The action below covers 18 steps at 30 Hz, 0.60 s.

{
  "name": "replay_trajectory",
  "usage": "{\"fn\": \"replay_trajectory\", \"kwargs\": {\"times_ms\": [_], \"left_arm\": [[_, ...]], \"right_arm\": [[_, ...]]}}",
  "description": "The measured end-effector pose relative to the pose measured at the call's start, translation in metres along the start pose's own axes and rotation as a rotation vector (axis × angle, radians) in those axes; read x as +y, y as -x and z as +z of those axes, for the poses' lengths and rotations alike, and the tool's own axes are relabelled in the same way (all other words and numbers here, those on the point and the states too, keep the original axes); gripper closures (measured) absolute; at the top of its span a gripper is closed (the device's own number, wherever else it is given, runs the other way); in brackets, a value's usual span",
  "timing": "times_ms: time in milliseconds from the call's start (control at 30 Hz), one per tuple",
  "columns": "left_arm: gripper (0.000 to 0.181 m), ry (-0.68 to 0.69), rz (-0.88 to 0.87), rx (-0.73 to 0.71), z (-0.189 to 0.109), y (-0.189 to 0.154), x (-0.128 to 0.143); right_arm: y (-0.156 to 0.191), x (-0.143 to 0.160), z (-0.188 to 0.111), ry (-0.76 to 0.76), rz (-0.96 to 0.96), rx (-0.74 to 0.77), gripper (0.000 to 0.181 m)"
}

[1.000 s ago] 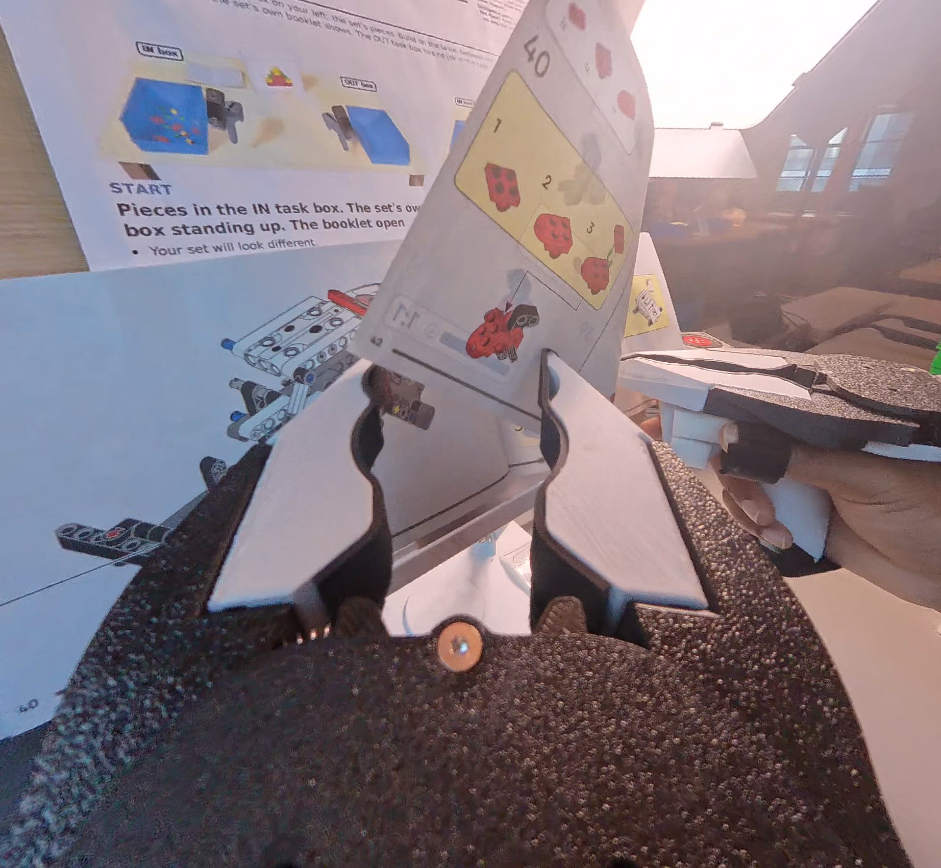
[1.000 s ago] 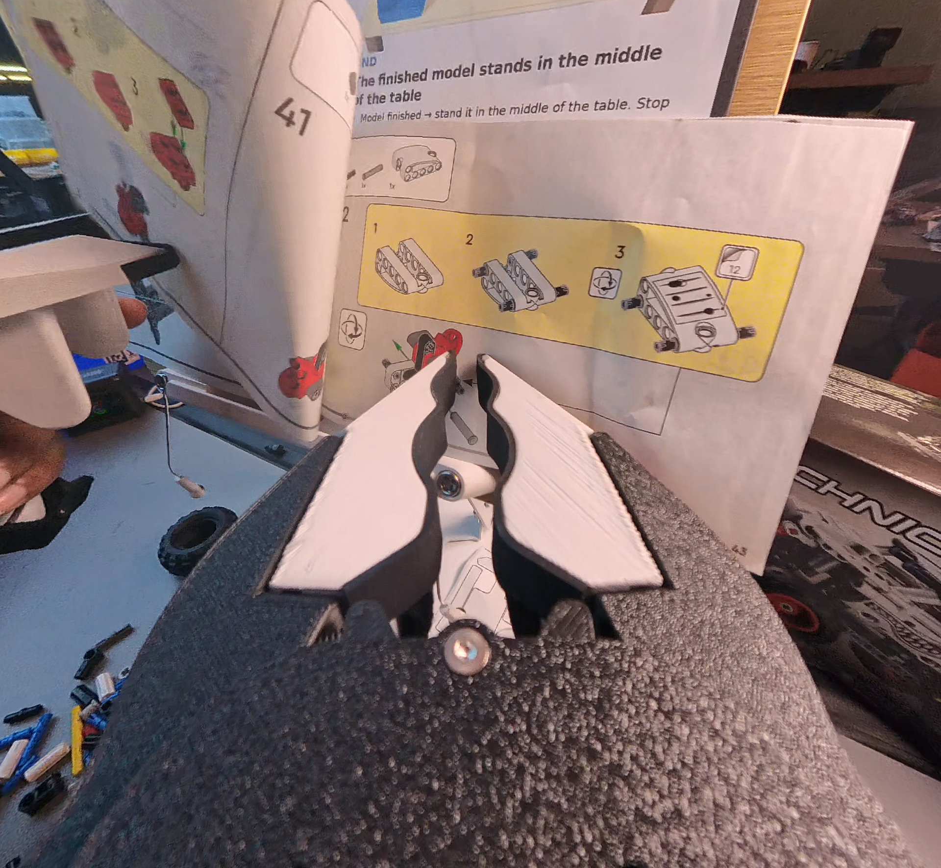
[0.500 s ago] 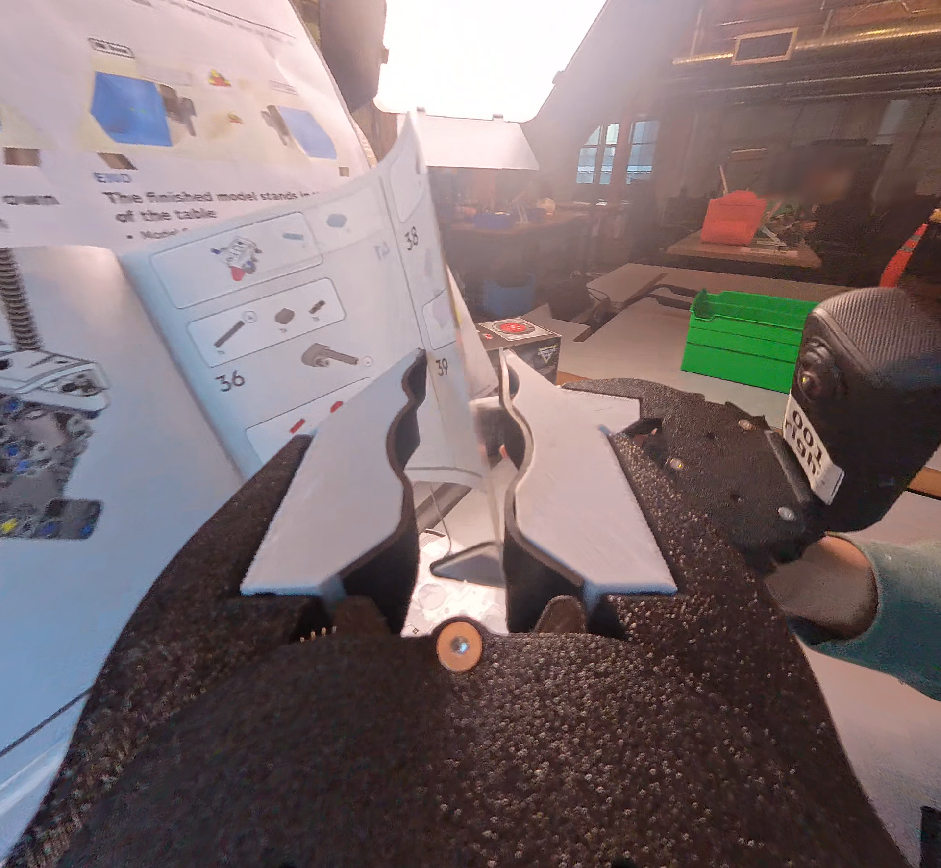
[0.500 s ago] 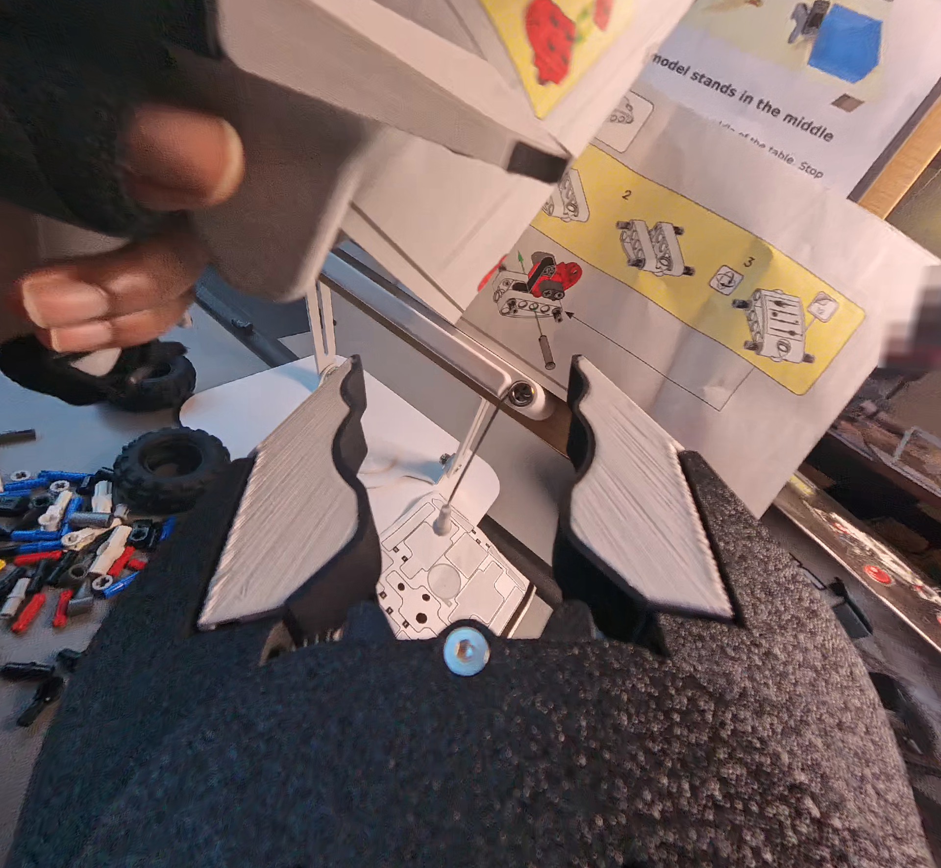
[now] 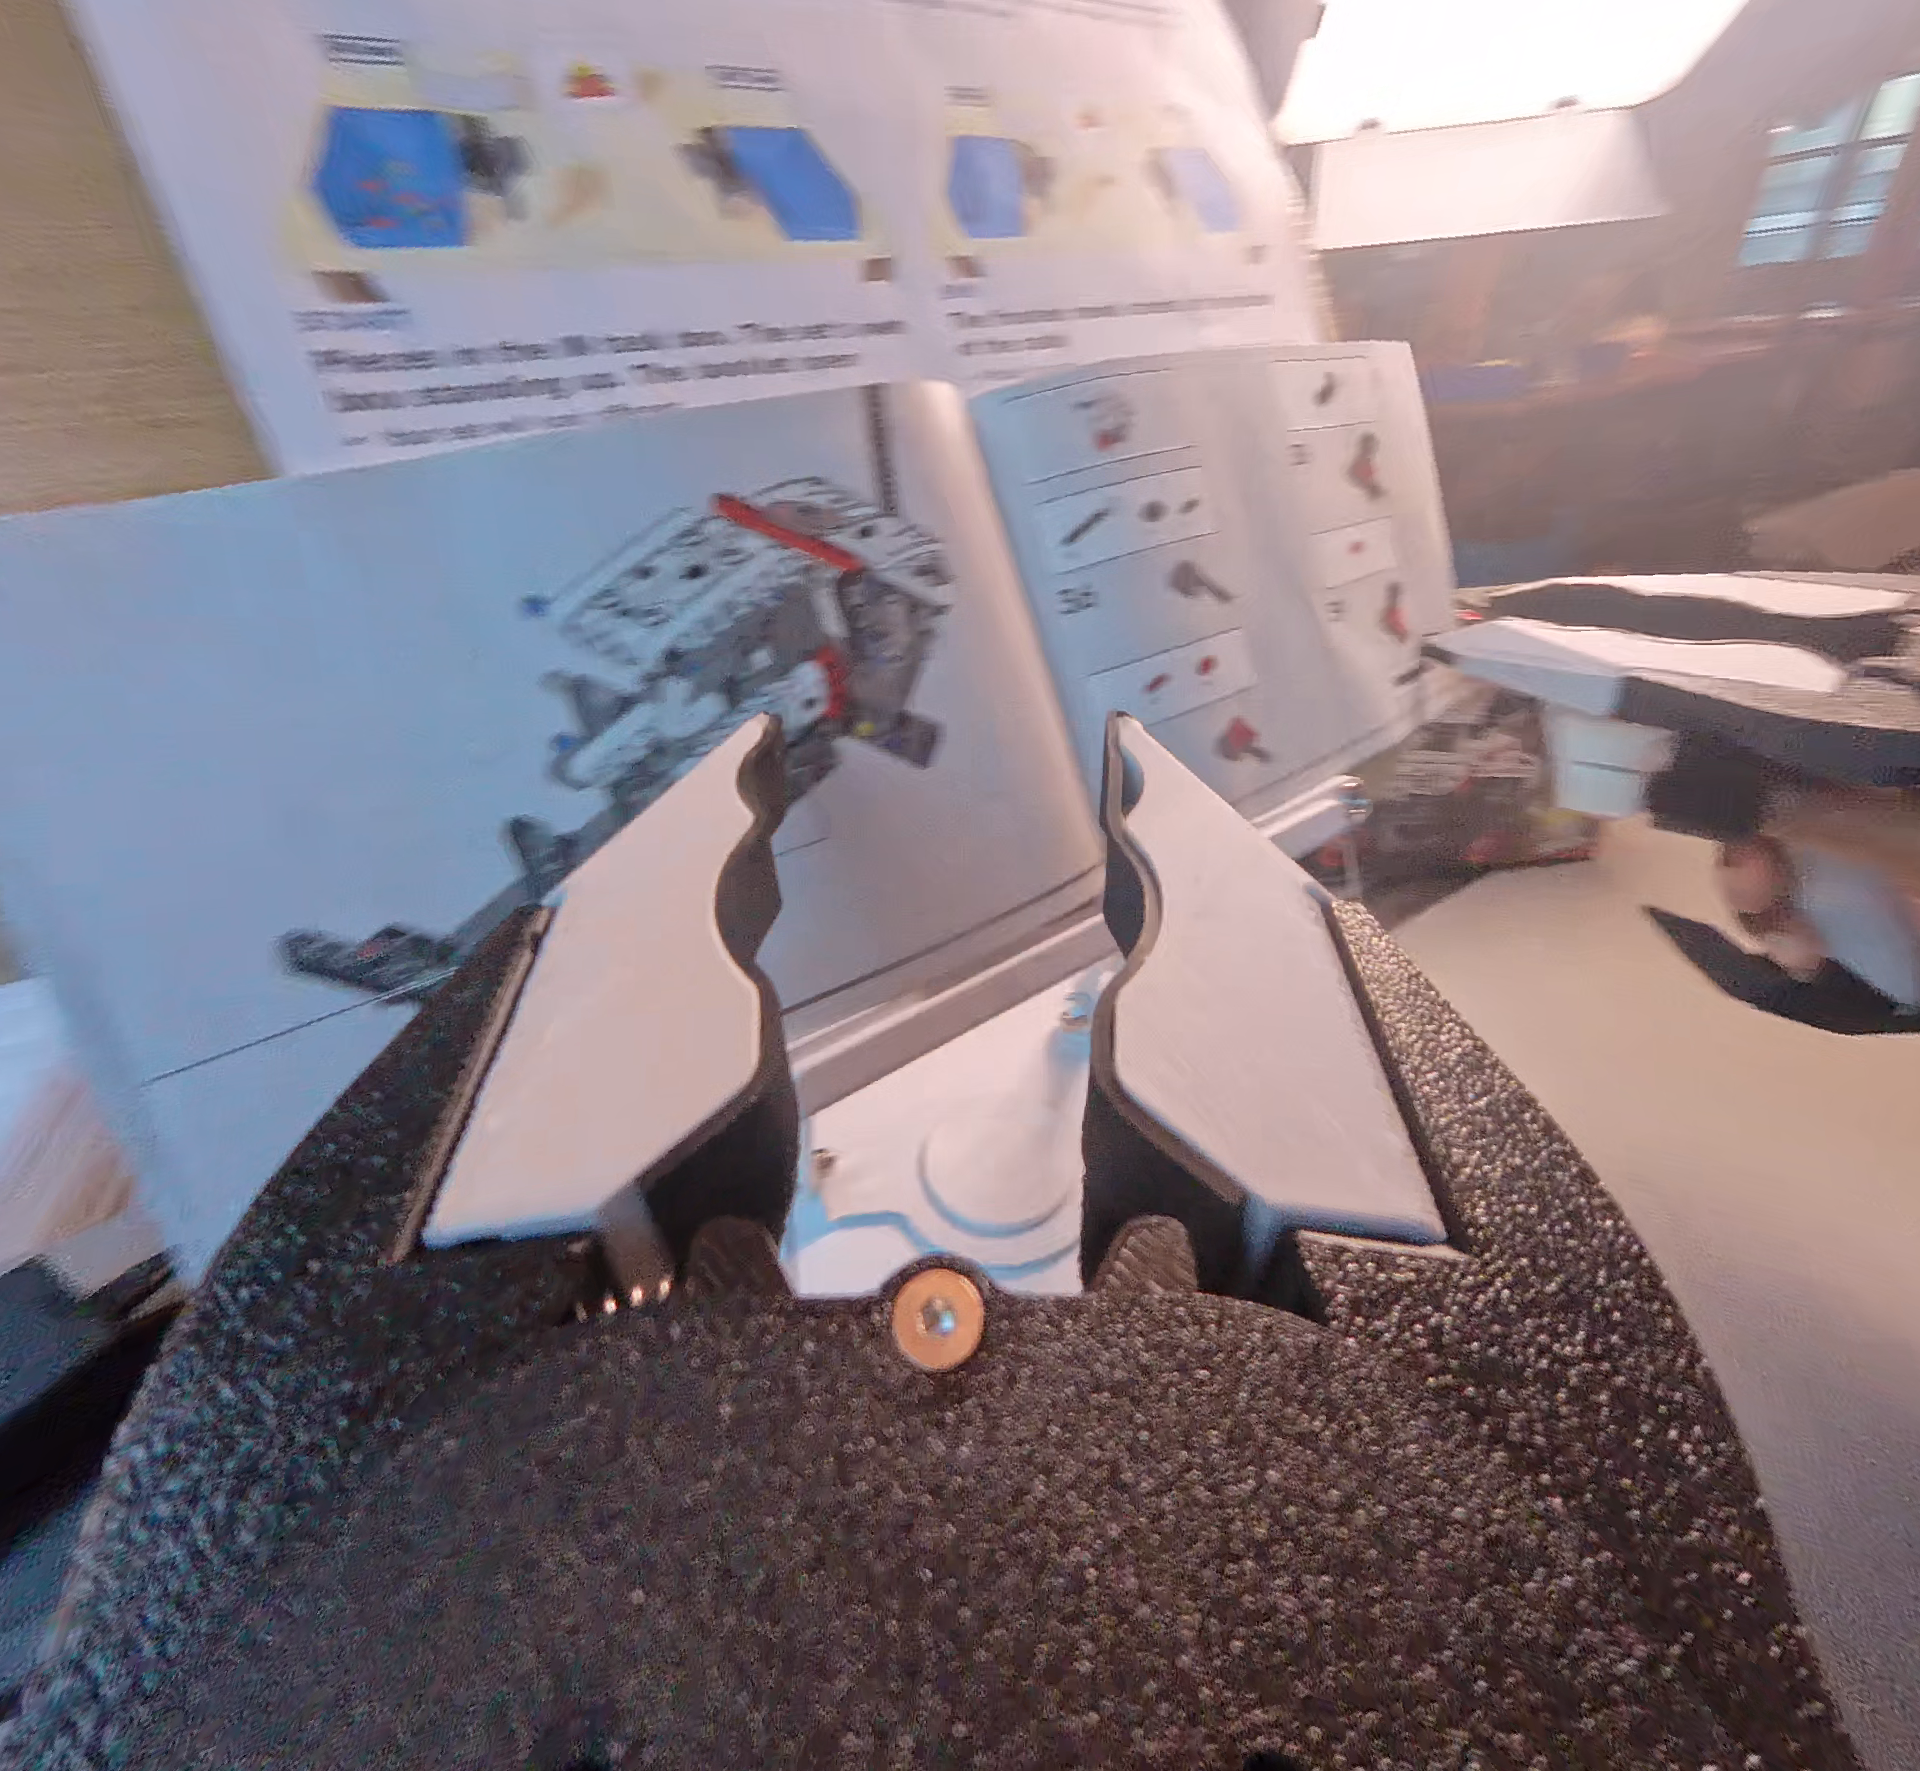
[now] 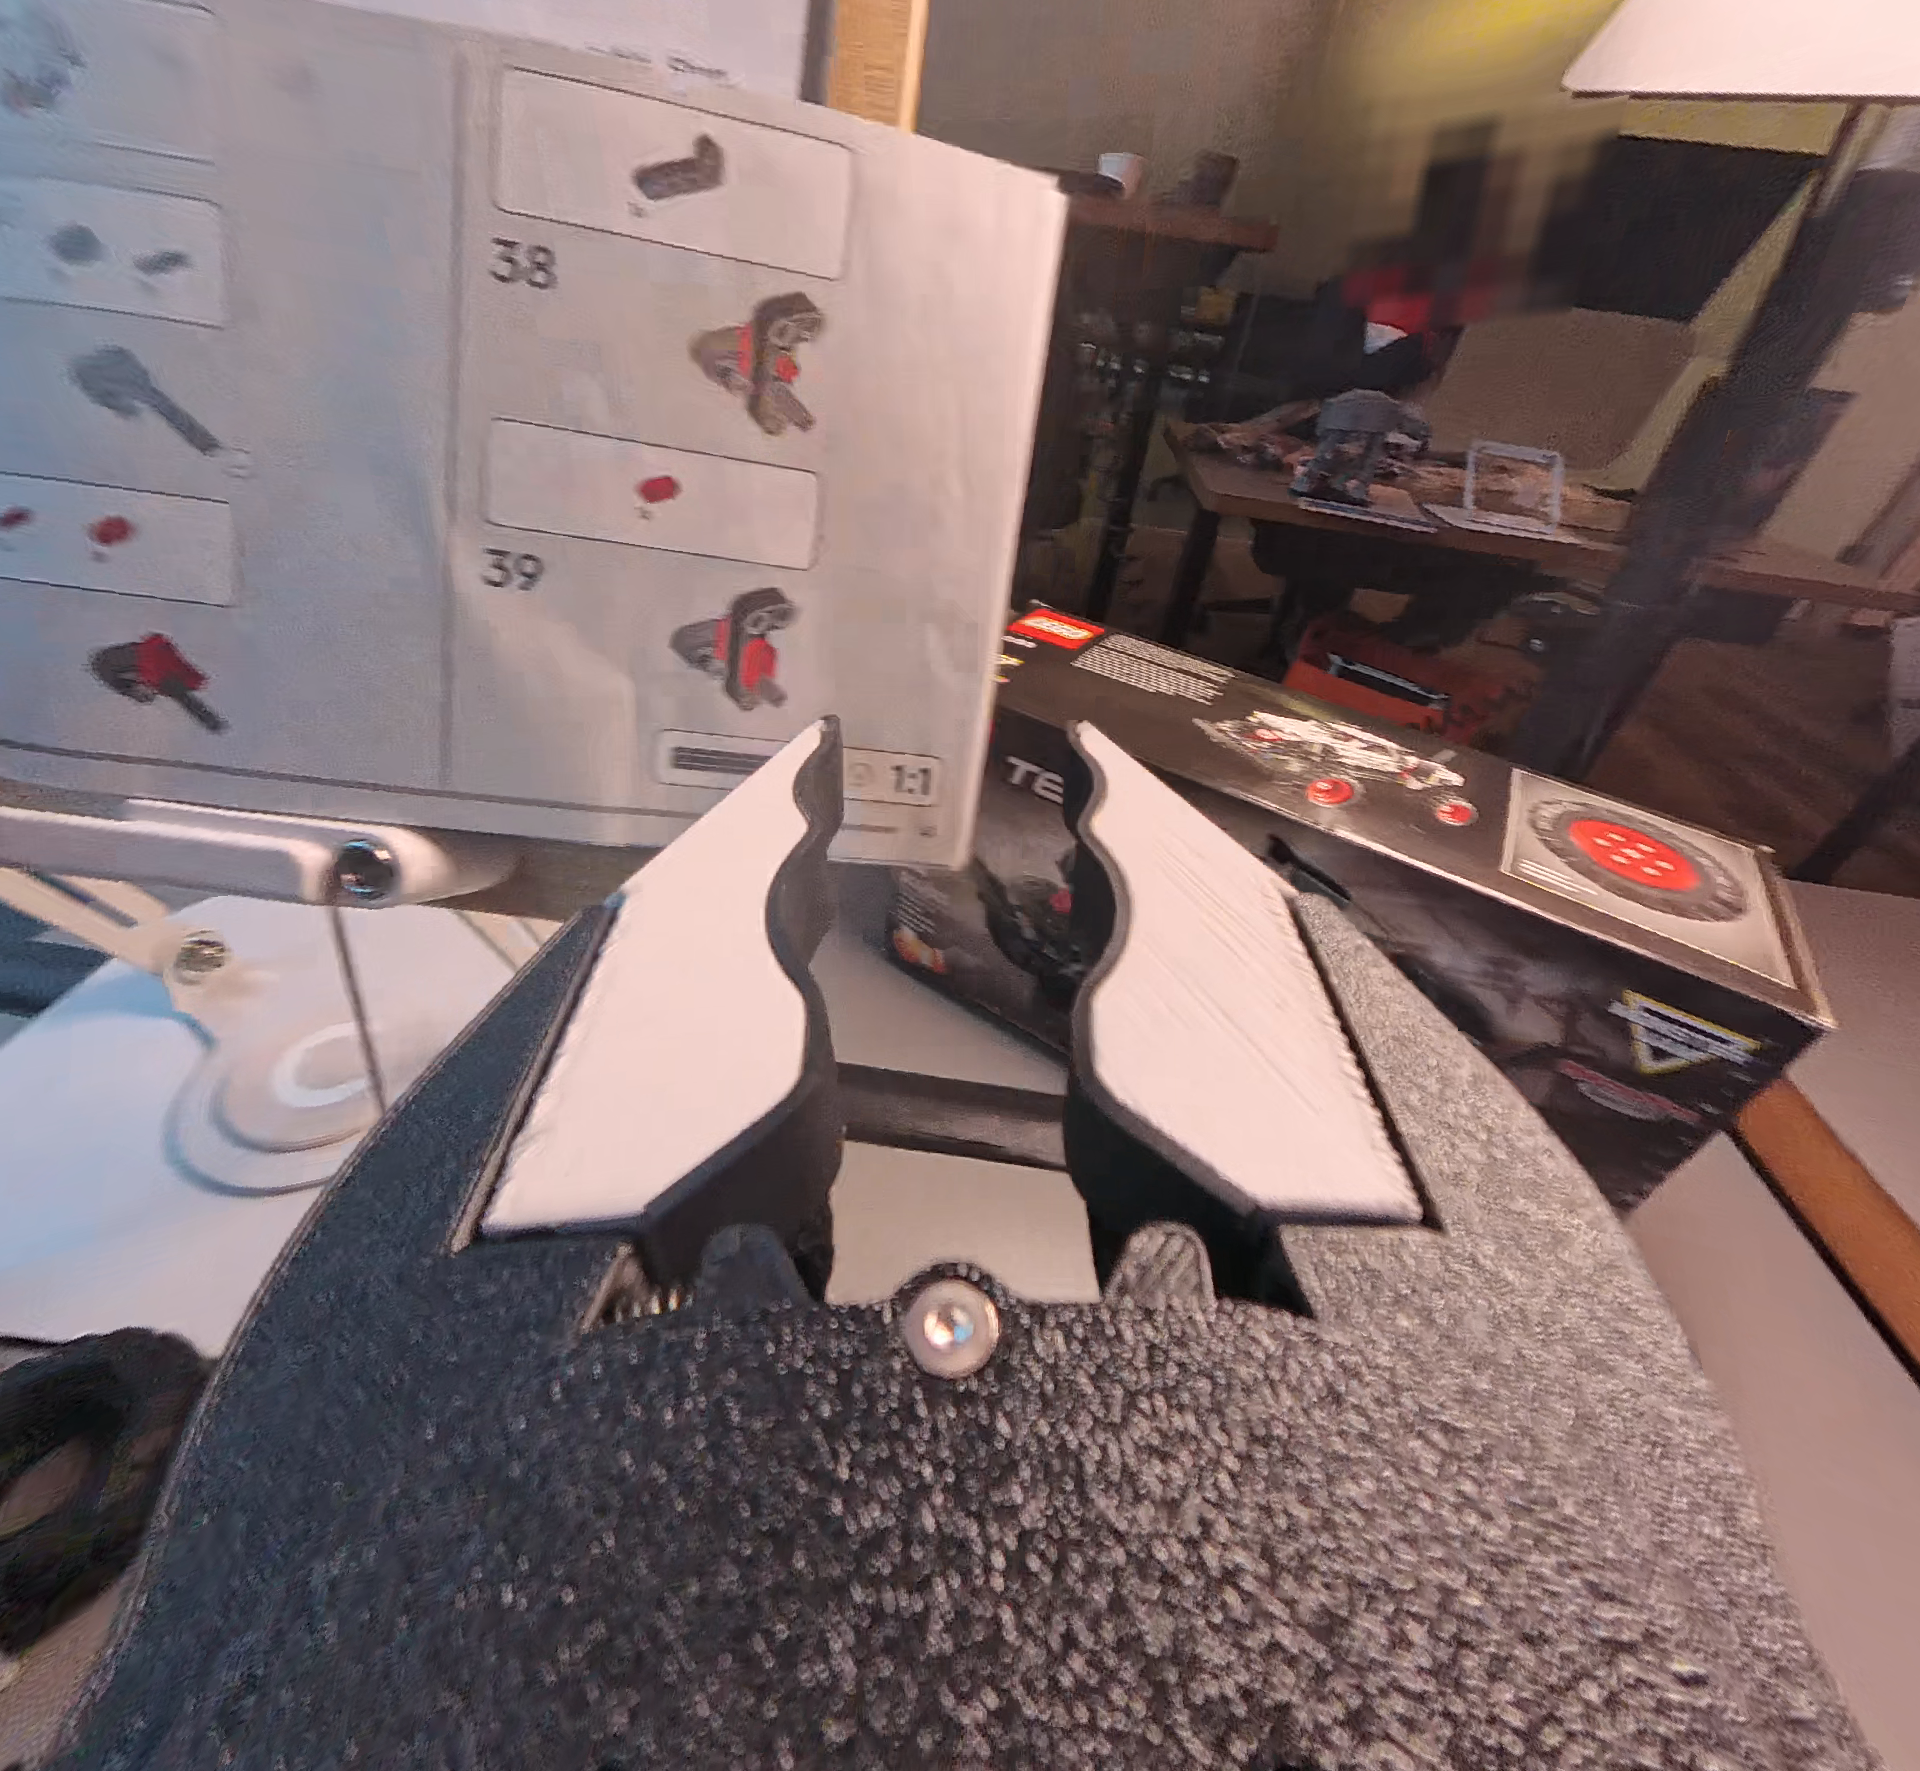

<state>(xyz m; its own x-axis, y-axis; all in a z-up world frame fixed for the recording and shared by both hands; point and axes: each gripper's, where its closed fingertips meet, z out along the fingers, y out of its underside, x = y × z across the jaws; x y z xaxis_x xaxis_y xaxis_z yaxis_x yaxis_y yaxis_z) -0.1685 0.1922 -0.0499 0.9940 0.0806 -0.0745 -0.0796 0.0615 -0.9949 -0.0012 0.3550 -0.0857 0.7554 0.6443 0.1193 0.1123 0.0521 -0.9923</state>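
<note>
Open booklet (image 5: pixel 727 682), black box (image 6: pixel 1455 890)

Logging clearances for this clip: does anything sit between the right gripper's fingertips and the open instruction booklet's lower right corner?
Nothing. In the right wrist view the right gripper, jaws apart and empty, points at the white open instruction booklet; the black printed set box lies just right of it.

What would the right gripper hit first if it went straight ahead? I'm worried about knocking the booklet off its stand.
Probably the dark set box, seen through the gap of the open right gripper. The booklet edge sits just left of that line; depth is unclear.
</note>
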Motion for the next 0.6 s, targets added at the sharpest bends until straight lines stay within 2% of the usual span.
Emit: {"fn": "replay_trajectory", "kwargs": {"times_ms": [67,133,200,300,367,400,500,600], "left_arm": [[0.111,-0.006,0.001,-0.087,-0.01,0.03,0.003],[0.099,-0.009,0.019,-0.153,-0.019,0.051,0.006],[0.093,-0.012,0.036,-0.18,-0.025,0.062,0.008],[0.086,0.001,0.067,-0.18,-0.025,0.063,0.015],[0.085,0.008,0.105,-0.185,-0.023,0.059,0.018],[0.085,0.018,0.13,-0.193,-0.021,0.058,0.021],[0.086,0.067,0.151,-0.21,-0.017,0.059,0.034],[0.088,0.072,0.159,-0.226,-0.018,0.063,0.038]], "right_arm": [[-0.019,-0.002,-0.003,-0.005,0.002,0.084,0.135],[-0.023,-0.019,-0.014,-0.084,0.008,0.106,0.134],[-0.001,-0.041,-0.026,-0.196,-0.017,0.018,0.139],[0.061,-0.055,-0.039,-0.272,-0.106,-0.205,0.149],[0.1,-0.048,-0.039,-0.242,-0.166,-0.332,0.152],[0.108,-0.043,-0.034,-0.214,-0.195,-0.327,0.154],[0.107,-0.015,-0.008,-0.052,-0.229,-0.237,0.151],[0.104,-0.011,0.0,-0.045,-0.178,-0.212,0.146]]}}
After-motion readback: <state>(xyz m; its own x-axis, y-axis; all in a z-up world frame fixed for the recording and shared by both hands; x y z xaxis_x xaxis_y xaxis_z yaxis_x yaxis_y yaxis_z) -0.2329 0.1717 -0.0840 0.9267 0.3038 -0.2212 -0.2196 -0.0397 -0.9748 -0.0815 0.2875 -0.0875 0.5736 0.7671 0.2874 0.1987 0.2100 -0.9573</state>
